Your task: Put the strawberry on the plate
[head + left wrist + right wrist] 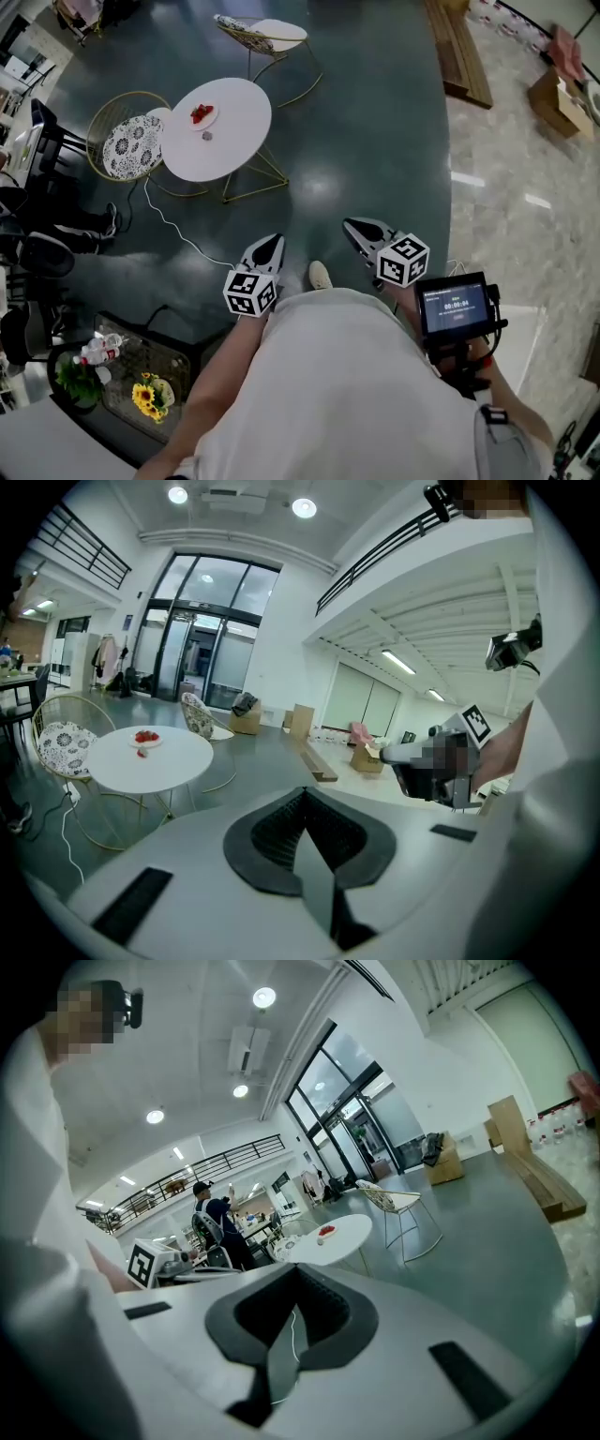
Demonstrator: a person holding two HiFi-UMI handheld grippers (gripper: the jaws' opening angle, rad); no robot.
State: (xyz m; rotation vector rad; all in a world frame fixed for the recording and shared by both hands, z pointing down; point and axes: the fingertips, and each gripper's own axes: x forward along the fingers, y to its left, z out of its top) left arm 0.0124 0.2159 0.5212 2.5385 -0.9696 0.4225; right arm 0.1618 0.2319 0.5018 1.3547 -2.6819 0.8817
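Observation:
A round white table (pixel 234 141) stands well ahead of me on the dark floor. On it sits a small plate (pixel 202 115) with red strawberries, and one loose strawberry (pixel 207 136) lies just in front of the plate. The plate (pixel 145 737) and the loose strawberry (pixel 142 752) are small and distant in the left gripper view. The table (pixel 337 1234) is also far off in the right gripper view. My left gripper (pixel 270 244) and right gripper (pixel 356 226) are held close to my body, both shut and empty, far short of the table.
Two wire chairs (pixel 131 141) (pixel 267 37) flank the table, and a white cable (pixel 178 234) trails over the floor. A wooden bench (pixel 459 47) and cardboard boxes (pixel 561 98) lie at the right. A seated person (pixel 56 225) and a flower stand (pixel 141 394) are at the left.

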